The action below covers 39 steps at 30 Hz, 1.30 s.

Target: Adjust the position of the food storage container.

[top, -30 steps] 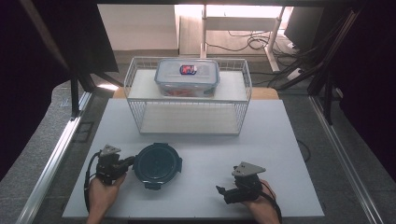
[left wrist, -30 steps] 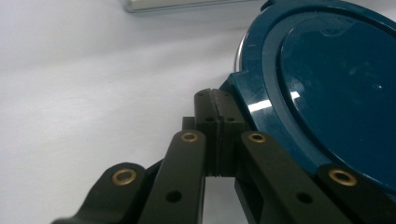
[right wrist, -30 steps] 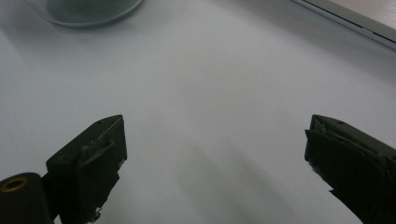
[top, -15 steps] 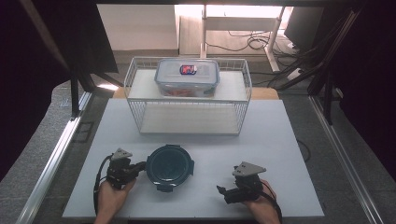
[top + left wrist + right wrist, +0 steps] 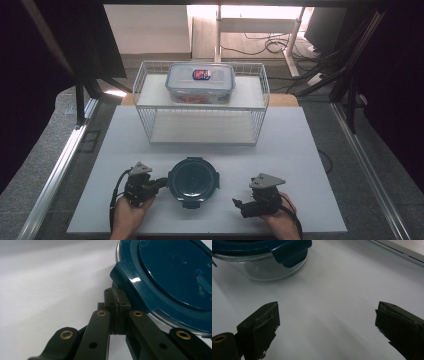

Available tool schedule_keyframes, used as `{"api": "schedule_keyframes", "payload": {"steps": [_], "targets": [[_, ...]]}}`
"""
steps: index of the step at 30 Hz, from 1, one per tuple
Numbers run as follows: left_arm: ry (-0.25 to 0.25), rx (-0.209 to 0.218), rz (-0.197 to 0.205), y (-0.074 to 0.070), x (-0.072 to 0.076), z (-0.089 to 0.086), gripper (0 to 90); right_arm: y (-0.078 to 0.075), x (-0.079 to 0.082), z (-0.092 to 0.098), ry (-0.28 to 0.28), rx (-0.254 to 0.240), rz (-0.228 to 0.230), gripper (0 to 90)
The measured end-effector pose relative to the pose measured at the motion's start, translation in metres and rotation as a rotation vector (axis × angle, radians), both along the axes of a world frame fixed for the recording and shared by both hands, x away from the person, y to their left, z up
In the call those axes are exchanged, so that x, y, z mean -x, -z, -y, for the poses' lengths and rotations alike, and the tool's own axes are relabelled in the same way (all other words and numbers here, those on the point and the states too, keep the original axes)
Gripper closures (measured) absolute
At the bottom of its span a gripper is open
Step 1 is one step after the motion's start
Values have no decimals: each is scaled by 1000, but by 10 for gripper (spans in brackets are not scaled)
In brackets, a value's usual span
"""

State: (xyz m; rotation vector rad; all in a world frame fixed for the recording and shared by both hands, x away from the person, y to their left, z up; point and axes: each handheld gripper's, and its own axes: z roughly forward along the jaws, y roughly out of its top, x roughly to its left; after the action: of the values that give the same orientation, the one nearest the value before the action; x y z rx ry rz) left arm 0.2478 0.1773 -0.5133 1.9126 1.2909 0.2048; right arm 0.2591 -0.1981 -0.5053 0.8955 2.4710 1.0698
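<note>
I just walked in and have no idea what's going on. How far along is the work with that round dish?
Early, by the look of it. The round glass container with its teal lid sits mid-table, lid on. In hand: the left gripper, jaws shut, presses against a lid clasp, likely nudging the dish. The right gripper waits open beside it. Probably left: a proper grasp, perhaps towards the wire basket.

I've got a white table (image 5: 310, 165) carrying a wire basket (image 5: 202, 117) at the back and a round lidded glass container (image 5: 193, 181) up front.
</note>
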Motion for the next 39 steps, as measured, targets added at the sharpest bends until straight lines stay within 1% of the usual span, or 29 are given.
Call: {"api": "schedule_keyframes", "payload": {"steps": [3, 4, 6, 14, 15, 16, 17, 18, 19, 20, 21, 22, 23, 24, 25, 26, 27, 28, 29, 30, 31, 33, 34, 36, 37, 38, 39], "targets": [[14, 1, 1, 0, 1, 5, 900, 0, 0, 0, 2, 2, -4, 54], [32, 1, -2, 0, 1, 9, 900, 0, 0, 0, 3, 2, -5, 54], [45, 0, 1, 0, 0, 13, 900, 0, 0, 1, 5, 1, -4, 54], [62, -6, 15, -1, -7, 22, 900, 0, -1, 2, 5, -1, -5, 54], [72, -1, 13, -1, -7, 21, 900, 0, -1, 3, 5, -1, -5, 54], [81, 16, 14, -2, -7, 19, 900, 0, -1, 3, 7, -1, -5, 54], [89, 23, 16, -2, -7, 18, 900, 0, -1, 3, 8, -1, -4, 54], [93, 13, 29, -4, -7, 17, 899, -1, -1, 4, 9, -3, -4, 54], [93, 13, 29, -4, -7, 17, 898, -1, -1, 4, 9, -3, -4, 54], [84, -27, 52, -5, -4, 14, 897, -1, -1, 5, 14, -5, -2, 53], [84, -27, 52, -5, -4, 14, 894, -1, -1, 5, 14, -5, -2, 53], [64, -46, 63, -6, -1, 8, 831, -2, -1, 6, 17, -10, 0, 54], [53, -49, 71, -6, 0, 4, 780, -2, -1, 7, 18, -11, 2, 53], [53, -49, 71, -6, 0, 4, 734, -2, -2, 7, 19, -14, 2, 54], [48, -52, 79, -7, 3, 1, 734, -2, -2, 7, 19, -14, 2, 54], [56, -43, 86, -8, 6, -7, 628, -2, -1, 8, 23, -17, 0, 54], [56, -43, 86, -8, 6, -7, 553, -2, -1, 8, 21, -16, 1, 54], [88, -33, 104, -8, 11, -12, 482, -3, -1, 8, 21, -17, 2, 53], [107, -32, 112, -7, 13, -14, 399, -3, -1, 8, 21, -18, 4, 53], [120, -39, 119, -6, 15, -14, 335, -3, -1, 8, 20, -19, 6, 53], [138, -35, 129, -4, 17, -15, 289, -3, 0, 7, 21, -22, 8, 53], [171, -28, 134, -1, 21, -14, 200, -4, 0, 8, 21, -24, 9, 53], [189, -29, 144, 1, 23, -13, 172, -4, 0, 8, 20, -27, 10, 53], [200, -45, 153, 2, 27, -11, 92, -4, 0, 8, 21, -31, 8, 52], [202, -46, 150, 2, 28, -11, 77, -4, 0, 8, 21, -32, 8, 51], [215, -52, 142, 4, 29, -10, 71, -4, 1, 8, 20, -33, 7, 51], [215, -52, 142, 4, 29, -10, 41, -4, 1, 8, 20, -33, 7, 51]]}}
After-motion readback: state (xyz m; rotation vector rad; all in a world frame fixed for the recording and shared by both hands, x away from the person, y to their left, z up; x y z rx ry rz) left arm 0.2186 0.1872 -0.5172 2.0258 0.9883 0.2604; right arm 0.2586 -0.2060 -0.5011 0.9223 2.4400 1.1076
